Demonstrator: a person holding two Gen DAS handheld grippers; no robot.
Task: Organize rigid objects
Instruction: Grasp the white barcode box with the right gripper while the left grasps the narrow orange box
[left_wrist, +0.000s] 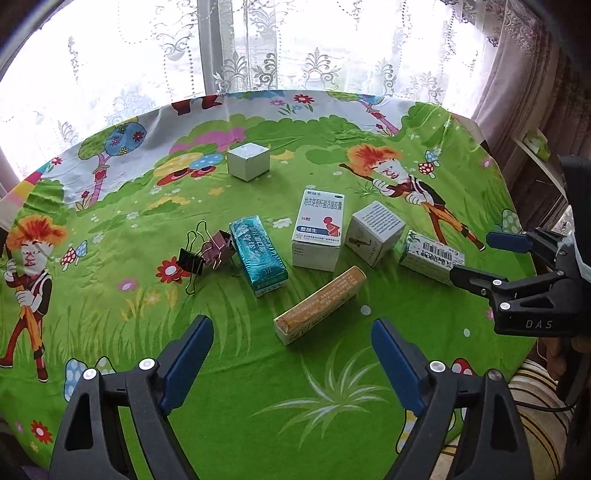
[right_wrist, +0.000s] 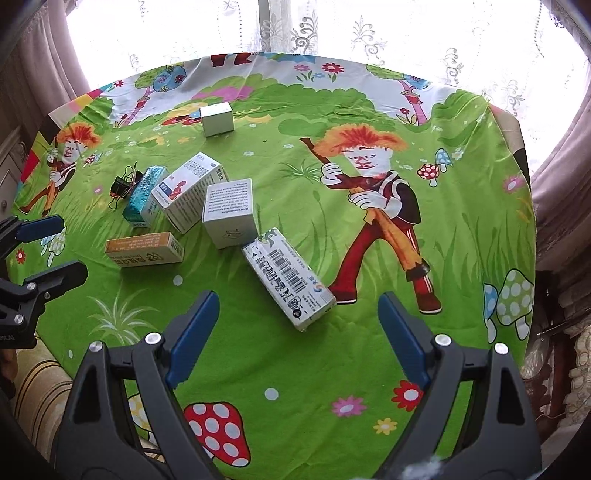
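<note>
Several boxes lie on the cartoon tablecloth (left_wrist: 258, 387). An orange box (left_wrist: 319, 304) lies just ahead of my open, empty left gripper (left_wrist: 291, 328). Behind it are a teal box (left_wrist: 258, 255), a white medicine box (left_wrist: 319, 229) and a white cube box (left_wrist: 375, 230). A barcode box (left_wrist: 430, 256) lies at the right, also in the right wrist view (right_wrist: 288, 278), just ahead of my open, empty right gripper (right_wrist: 297, 306). Binder clips (left_wrist: 207, 254) sit left of the teal box. A silver cube box (left_wrist: 248, 160) stands alone farther back.
The table's far edge meets lace curtains (left_wrist: 258, 55) and a bright window. A striped cushion (right_wrist: 33, 380) lies by the near edge. Dark furniture (right_wrist: 561, 295) stands to the right of the table.
</note>
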